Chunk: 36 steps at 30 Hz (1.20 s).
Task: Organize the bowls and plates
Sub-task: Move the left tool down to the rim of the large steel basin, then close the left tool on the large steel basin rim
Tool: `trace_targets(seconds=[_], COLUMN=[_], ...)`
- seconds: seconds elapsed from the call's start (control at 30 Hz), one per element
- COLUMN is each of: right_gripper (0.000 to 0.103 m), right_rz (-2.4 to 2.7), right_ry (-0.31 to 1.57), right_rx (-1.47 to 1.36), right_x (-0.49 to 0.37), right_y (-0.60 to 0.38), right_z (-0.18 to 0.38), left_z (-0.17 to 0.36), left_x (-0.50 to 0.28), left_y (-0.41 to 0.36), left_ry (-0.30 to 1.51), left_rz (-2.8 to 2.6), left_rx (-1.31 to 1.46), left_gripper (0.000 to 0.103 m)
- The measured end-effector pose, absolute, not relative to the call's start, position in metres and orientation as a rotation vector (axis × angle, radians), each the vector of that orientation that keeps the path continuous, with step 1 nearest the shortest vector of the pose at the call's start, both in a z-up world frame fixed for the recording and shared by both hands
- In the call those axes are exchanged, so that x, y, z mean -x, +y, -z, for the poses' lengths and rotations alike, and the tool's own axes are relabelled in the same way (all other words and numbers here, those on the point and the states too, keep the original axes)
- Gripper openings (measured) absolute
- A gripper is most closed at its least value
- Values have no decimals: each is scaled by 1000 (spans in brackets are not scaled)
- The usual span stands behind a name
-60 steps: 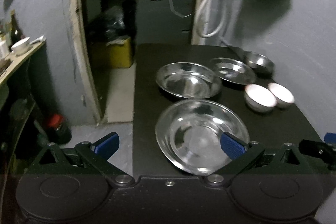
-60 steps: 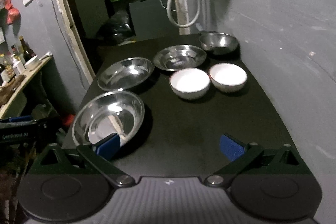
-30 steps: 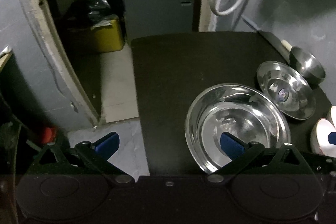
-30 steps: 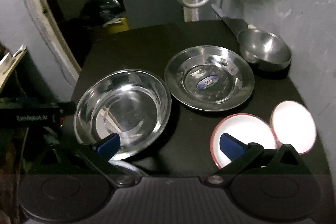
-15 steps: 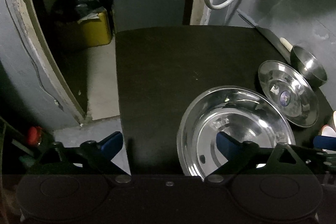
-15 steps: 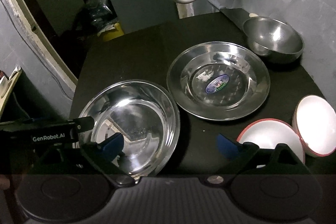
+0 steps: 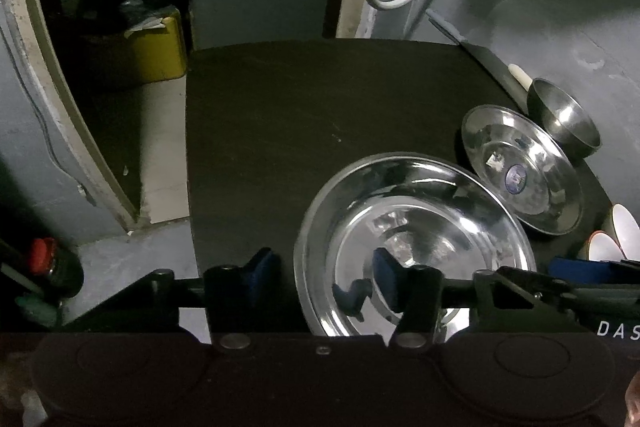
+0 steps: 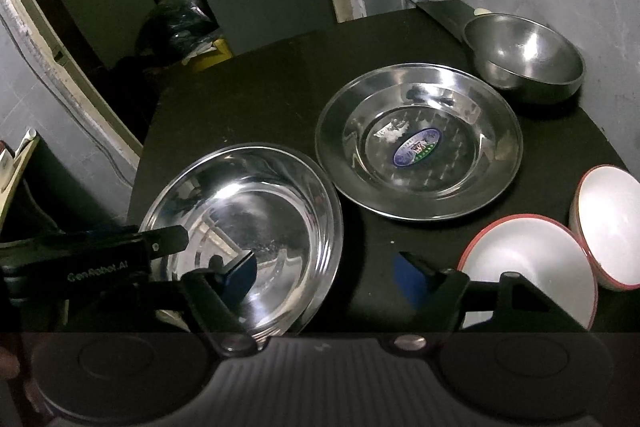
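The large steel plate (image 8: 248,227) lies at the near left of the black table (image 7: 320,99), its wide rim bright and its shallow well mirror-like; the left gripper (image 7: 324,279) straddles its left rim, jaws parted, one blue pad inside and one outside; the right gripper (image 8: 324,275) straddles the right rim likewise, unclenched; whether either pad touches metal is hard to tell. Beyond sits a stickered steel plate (image 8: 420,143), a steel bowl (image 8: 528,59), and two white bowls (image 8: 532,263).
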State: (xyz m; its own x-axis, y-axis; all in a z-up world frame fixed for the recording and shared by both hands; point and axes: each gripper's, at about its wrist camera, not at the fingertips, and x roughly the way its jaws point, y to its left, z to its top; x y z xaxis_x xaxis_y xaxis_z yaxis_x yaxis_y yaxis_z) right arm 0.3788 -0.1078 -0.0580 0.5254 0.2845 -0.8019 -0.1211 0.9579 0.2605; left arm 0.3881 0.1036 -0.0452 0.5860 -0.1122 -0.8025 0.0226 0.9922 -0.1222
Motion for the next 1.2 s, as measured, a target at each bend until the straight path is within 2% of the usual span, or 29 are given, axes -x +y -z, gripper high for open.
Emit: trace_targets(seconds=[0.13,0.2,0.3,0.53,0.7,0.97,1.2], right_gripper=[74,67,65,58,41,31,17], right_rz=[-239,-235,-228,-227,-232,-226,-229], right_ry=[998,1002,1010,1012,1008,1011,1003], right_rx=[-187,-196,-212,-232,-243,-253,-250], right_x=[-379,-379,-379,-379,-378,-376,-374], right_y=[-108,-109,-111,-111,-110,-108,-106], right_z=[62,64,67,72,73,73,74], left_z=[48,49,51,52,52,53,53], left_x=[-388,-388,-387,-387,-387,-385,-384], left_y=[103,103,103,102,101,101,103], left_ry=[957,962,972,968,966,957,949], left_rz=[80,77,79,78,78,104,93], left_rx=[105,103,97,91,87,80,85], left_gripper=[47,44,40,39,37,36,22])
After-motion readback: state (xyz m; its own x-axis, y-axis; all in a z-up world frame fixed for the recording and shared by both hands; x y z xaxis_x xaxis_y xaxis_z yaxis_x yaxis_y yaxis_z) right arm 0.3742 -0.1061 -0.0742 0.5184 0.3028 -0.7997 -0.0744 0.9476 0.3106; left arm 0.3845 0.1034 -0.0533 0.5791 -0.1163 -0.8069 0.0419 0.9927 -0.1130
